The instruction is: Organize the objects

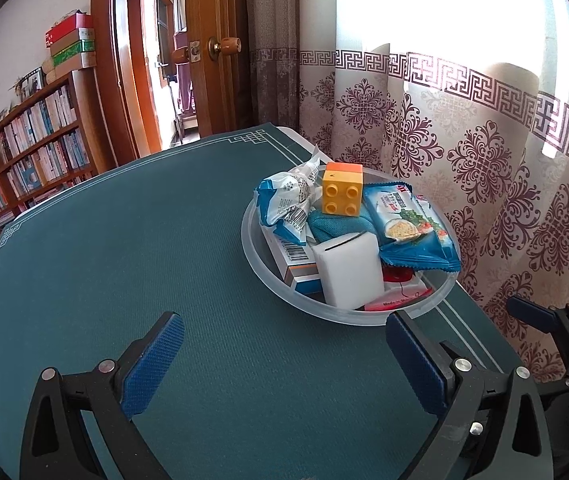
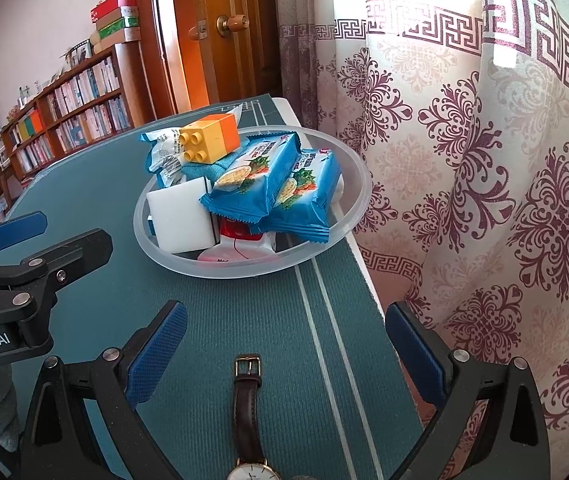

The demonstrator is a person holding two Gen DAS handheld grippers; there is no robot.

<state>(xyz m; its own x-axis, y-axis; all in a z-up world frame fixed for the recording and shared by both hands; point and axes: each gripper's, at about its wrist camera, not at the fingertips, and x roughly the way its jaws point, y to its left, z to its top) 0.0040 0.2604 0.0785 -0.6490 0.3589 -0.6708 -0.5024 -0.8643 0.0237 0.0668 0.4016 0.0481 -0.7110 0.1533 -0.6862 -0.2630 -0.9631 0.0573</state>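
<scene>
A clear plastic bowl (image 1: 268,280) (image 2: 324,248) sits on the green table mat near the curtain. It holds a yellow-orange toy brick (image 1: 342,194) (image 2: 208,140), blue snack packets (image 1: 408,228) (image 2: 264,176), a white block (image 1: 348,276) (image 2: 178,216), a teal cloth and small boxes. A brown-strap wristwatch (image 2: 248,412) lies on the mat between my right gripper's fingers. My right gripper (image 2: 284,356) is open over the watch. My left gripper (image 1: 284,364) is open and empty, short of the bowl.
The table's right edge (image 2: 368,280) runs along a patterned curtain (image 2: 484,160). A bookshelf (image 1: 24,160) and an open wooden door (image 1: 212,40) stand beyond the table. The left gripper's body (image 2: 16,272) shows at the left of the right wrist view.
</scene>
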